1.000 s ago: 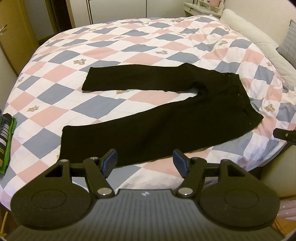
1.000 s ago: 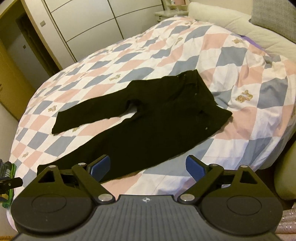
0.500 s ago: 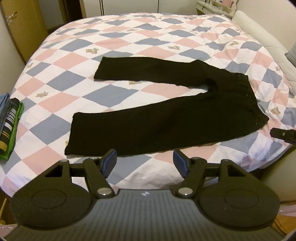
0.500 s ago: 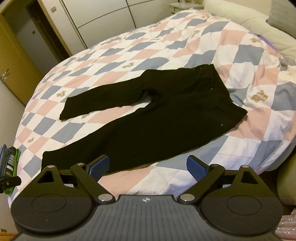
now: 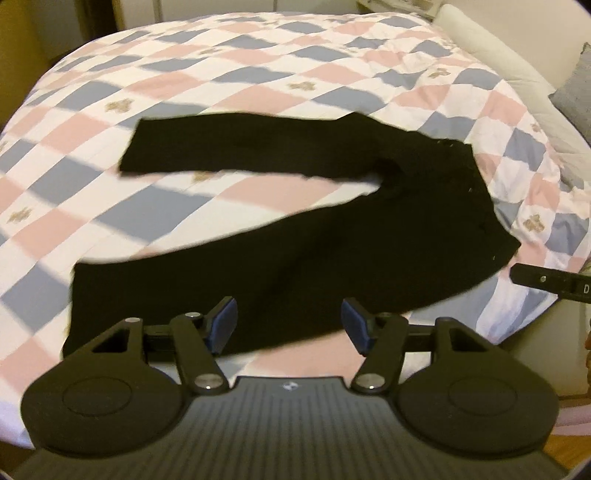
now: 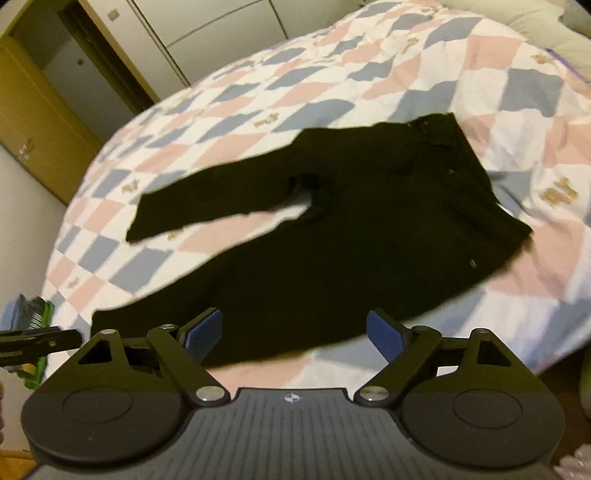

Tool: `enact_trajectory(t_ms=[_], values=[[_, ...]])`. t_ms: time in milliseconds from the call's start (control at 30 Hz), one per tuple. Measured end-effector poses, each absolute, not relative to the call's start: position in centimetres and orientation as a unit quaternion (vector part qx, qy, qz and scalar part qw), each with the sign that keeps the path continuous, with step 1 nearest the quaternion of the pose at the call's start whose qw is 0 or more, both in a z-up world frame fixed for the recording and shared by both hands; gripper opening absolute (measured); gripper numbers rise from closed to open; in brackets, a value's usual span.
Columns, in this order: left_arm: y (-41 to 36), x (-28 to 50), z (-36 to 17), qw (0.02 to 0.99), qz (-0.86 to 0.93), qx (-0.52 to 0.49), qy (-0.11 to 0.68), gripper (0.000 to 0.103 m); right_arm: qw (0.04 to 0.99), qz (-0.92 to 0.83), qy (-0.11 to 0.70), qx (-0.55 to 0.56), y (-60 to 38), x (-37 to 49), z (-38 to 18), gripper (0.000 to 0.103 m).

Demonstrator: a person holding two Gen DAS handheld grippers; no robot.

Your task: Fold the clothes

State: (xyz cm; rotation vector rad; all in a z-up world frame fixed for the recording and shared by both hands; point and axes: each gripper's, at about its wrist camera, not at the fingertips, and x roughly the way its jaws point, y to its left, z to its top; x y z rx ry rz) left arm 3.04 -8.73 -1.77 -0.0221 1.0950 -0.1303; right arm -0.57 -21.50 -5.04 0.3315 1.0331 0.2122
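The trousers (image 5: 332, 236) lie flat on the bed (image 5: 258, 74), legs splayed, long axis crosswise ahead of both tongs. Left tongs (image 5: 289, 321) face the near leg; right tongs (image 6: 294, 332) sit nearer the waistband. Both gape, holding nothing.

Garment: black trousers (image 6: 369, 229) spread flat on the bed, waistband toward the bed's right side, both legs running leftward and parted in a narrow V.
Far leg: shorter in view, its hem lying toward the bed's left edge.
Near leg: runs along the bed's near edge, its hem close to the near left corner.
Support: bed with a quilt (image 6: 332, 85) of pink, blue and white diamonds bearing small bear motifs.
Right gripper (image 6: 294, 332): blue-padded fingers (image 6: 386, 334) spread wide, nothing between them, poised over the near leg.
Left margin: tip of the left gripper (image 6: 40, 341), beside a green and striped bundle (image 6: 29, 314).
Background: white cupboard doors (image 6: 207, 33) and a wooden door (image 6: 33, 122).
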Motion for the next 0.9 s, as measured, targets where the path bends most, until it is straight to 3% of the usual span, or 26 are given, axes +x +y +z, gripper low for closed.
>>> enact_trajectory(t_ms=[133,267,433,633,733,800,900], values=[[-11.0,8.1,-3.2,0.854,-0.078,-0.01,0.514,0.056,0.851,0.142,0.481,0.158,-23.2,4.3,-6.1,0.086],[-12.9,13.9,-5.9,0.848,-0.081,0.011,0.523,0.046,0.855,0.174,0.472,0.125,-24.6,10.2,-7.7,0.085],[-14.4,21.1,-9.7,0.838,-0.085,0.005,0.539,0.045,0.844,0.2,0.488,0.093,-26.2,18.0,-10.0,0.085],[-15.0,28.1,-13.4,0.827,-0.118,0.036,0.549,0.043,0.809,0.217,0.539,0.085,-27.6,25.8,-13.7,0.077],[-14.5,31.7,-14.7,0.821,-0.149,0.074,0.546,0.037,0.785,0.257,0.559,0.074,-28.0,29.2,-15.6,0.048],[-13.9,34.3,-15.6,0.815,-0.17,0.095,0.546,0.028,0.769,0.283,0.57,0.064,-28.2,31.4,-16.7,0.032],[-13.1,37.7,-16.6,0.803,-0.202,0.104,0.551,0.027,0.757,0.304,0.575,0.057,-28.1,33.9,-17.7,0.031]])
